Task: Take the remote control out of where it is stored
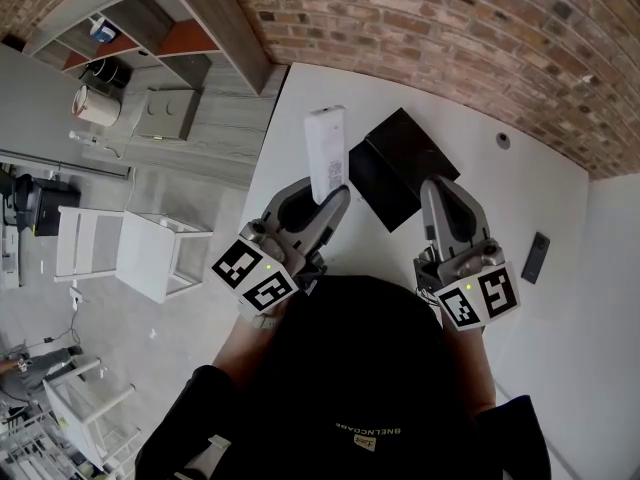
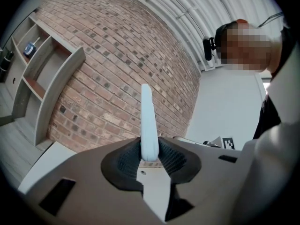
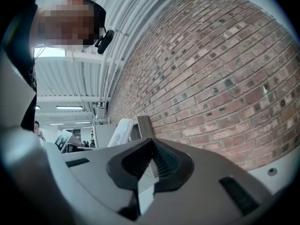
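Observation:
A long white remote control (image 1: 327, 153) sticks out forward from my left gripper (image 1: 330, 200), raised above the white table (image 1: 520, 198). In the left gripper view the pads press on both sides of the remote's (image 2: 148, 125) near end, so the left gripper (image 2: 149, 156) is shut on it. An open black box (image 1: 400, 163) lies on the table just right of the remote. My right gripper (image 1: 440, 190) hovers by the box's near right corner. Its jaws meet at the tip with nothing between them (image 3: 151, 146). The remote (image 3: 118, 132) also shows to its left.
A small dark flat device (image 1: 536, 258) lies on the table at the right, and a small round fitting (image 1: 503, 140) sits farther back. The table's left edge (image 1: 262, 158) drops to the floor, where white stools (image 1: 150, 253) stand. A brick wall (image 1: 450, 28) lies beyond.

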`<state>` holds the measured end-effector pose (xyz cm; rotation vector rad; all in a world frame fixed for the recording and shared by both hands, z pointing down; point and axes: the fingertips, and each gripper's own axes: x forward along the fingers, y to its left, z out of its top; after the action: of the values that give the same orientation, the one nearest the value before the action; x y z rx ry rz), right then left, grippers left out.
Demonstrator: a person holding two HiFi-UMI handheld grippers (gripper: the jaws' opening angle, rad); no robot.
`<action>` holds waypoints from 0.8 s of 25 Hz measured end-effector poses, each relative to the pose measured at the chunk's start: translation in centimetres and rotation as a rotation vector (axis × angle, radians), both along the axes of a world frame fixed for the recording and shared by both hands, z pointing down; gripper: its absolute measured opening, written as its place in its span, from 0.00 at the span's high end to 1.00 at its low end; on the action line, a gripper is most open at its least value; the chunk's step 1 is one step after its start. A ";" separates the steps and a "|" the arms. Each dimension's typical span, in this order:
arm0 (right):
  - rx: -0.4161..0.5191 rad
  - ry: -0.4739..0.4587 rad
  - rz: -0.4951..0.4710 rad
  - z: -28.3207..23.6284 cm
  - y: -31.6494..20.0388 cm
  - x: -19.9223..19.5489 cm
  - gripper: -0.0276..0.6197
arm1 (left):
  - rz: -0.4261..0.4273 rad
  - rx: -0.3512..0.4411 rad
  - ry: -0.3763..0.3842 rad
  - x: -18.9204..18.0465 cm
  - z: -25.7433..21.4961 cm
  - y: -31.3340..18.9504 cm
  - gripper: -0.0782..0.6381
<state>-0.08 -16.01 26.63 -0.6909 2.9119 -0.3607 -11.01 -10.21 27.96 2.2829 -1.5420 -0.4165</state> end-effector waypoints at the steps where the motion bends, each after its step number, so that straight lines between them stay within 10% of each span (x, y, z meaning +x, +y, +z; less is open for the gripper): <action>1: 0.000 -0.001 -0.001 0.0 0.0 0.0 0.95 | -0.006 0.009 -0.025 0.1 -0.1 0.1 0.73; 20: 0.017 0.004 -0.056 0.2 0.5 -0.6 0.95 | -0.050 0.055 -0.126 -0.3 -0.7 0.6 0.74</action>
<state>-0.67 -15.52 26.87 -0.6103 2.9394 -0.3409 -11.30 -9.64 27.28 2.3568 -1.6705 -0.3372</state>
